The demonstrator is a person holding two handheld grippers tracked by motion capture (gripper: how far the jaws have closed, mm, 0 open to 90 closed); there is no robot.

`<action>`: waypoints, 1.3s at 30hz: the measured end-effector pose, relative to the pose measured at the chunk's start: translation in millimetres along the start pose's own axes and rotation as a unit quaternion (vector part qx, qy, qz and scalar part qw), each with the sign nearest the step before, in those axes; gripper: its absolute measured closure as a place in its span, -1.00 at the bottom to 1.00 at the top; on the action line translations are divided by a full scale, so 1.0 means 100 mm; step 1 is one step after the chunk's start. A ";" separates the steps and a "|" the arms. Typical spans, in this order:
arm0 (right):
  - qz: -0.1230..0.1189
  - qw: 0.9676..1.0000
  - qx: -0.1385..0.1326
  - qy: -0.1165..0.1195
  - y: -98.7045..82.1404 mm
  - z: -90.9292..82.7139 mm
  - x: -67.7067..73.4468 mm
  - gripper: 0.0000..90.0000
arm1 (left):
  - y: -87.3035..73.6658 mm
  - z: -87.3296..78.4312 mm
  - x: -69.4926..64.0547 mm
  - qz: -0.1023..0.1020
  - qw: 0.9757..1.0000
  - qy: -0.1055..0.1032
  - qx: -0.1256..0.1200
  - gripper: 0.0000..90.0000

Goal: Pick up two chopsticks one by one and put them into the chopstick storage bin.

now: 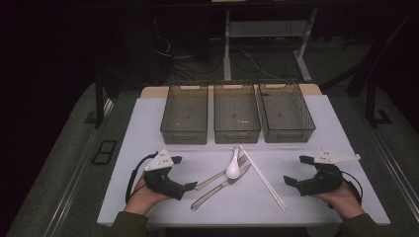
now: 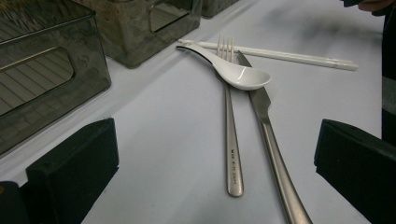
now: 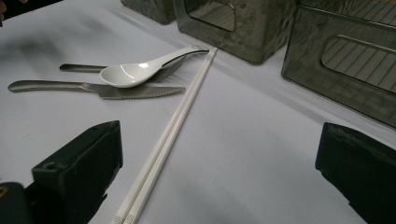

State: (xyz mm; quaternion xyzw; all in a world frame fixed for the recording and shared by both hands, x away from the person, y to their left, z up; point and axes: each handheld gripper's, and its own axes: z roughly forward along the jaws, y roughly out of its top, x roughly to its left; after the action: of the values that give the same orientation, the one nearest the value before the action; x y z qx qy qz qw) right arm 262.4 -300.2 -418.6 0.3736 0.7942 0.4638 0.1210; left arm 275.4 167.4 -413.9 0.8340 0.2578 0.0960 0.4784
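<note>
Both claws spread wide and empty, resting low on the tabletop [image 1: 148, 202]: left claw [image 1: 180, 173] and right claw [image 1: 298, 170] flank the cutlery, each pointed inward at it, likely poised to pick. White spoon [image 1: 233, 169] laid bowl-up across fork [image 1: 221, 174] and knife [image 1: 220, 188], with chopsticks [image 1: 263, 178] just beside, touching the spoon's handle tip. Three bins [image 1: 237, 136] lined up beyond, seemingly for sorting.
</note>
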 end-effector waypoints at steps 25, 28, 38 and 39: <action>-0.007 0.999 0.038 0.021 0.13 0.10 0.12 -0.92 | 0.00 0.03 -0.03 -0.003 1.000 -0.009 0.000 -1.00; -0.007 0.999 0.044 0.025 0.14 0.13 0.14 -0.89 | 0.00 0.04 -0.03 -0.004 1.000 -0.009 0.002 -1.00; -0.010 0.998 0.059 0.032 0.17 0.23 0.21 -0.85 | 0.00 0.03 -0.04 -0.003 1.000 -0.011 0.001 -1.00; -0.010 0.998 0.060 0.031 0.17 0.24 0.22 -0.85 | 0.01 0.03 -0.04 -0.002 1.000 -0.011 0.001 -1.00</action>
State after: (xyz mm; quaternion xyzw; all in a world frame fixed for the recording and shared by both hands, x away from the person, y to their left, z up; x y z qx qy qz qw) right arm 268.5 -264.5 -413.9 0.3571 0.8279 0.4253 0.0781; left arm 273.6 162.5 -414.8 0.8347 0.2543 0.0860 0.4808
